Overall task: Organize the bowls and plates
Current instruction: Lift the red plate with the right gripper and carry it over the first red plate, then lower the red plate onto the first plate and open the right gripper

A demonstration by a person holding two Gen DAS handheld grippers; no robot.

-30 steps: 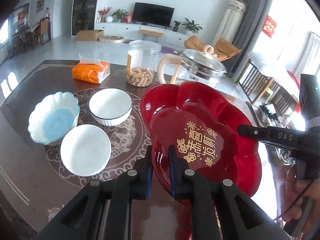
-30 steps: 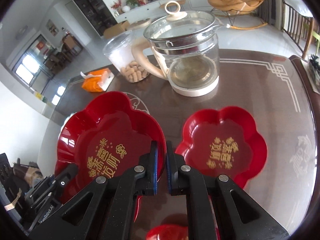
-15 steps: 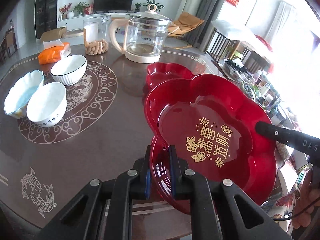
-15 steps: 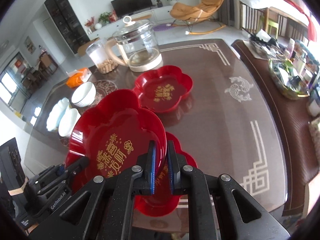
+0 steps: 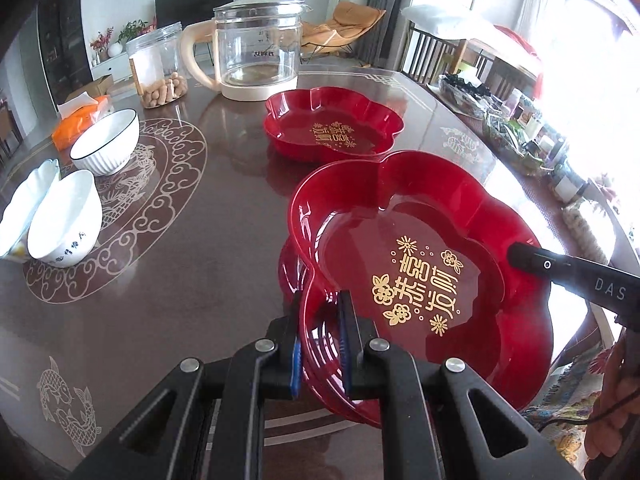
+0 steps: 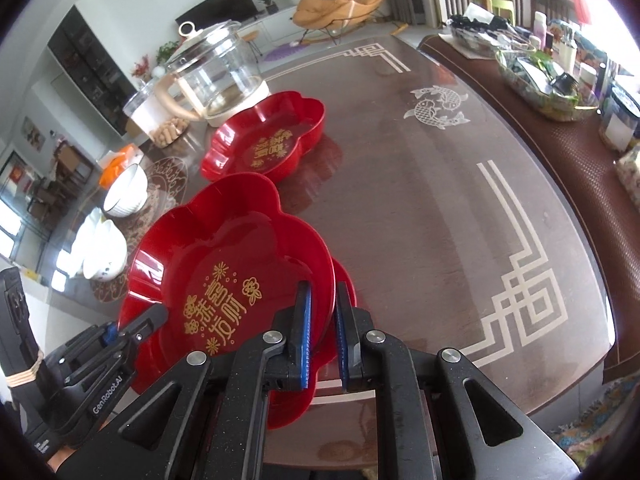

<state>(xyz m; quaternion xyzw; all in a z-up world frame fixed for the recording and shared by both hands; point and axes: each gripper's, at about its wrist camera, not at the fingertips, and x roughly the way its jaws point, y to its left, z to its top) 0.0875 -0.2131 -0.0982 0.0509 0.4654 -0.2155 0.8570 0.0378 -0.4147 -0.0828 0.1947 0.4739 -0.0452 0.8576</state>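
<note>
Your two grippers hold one red flower-shaped plate [image 5: 424, 264] over a second red plate [image 5: 289, 269] at the table's near edge.

Your left gripper [image 5: 320, 342] pinches the plate's near rim between its blue-padded fingers; your right gripper [image 6: 323, 330] straddles the opposite rim, fingers slightly parted, grip unclear. A third red plate [image 5: 334, 126] sits farther back by the glass kettle [image 5: 256, 36], and three white bowls [image 5: 66, 224] cluster well apart on the brown table [image 5: 172, 280].
</note>
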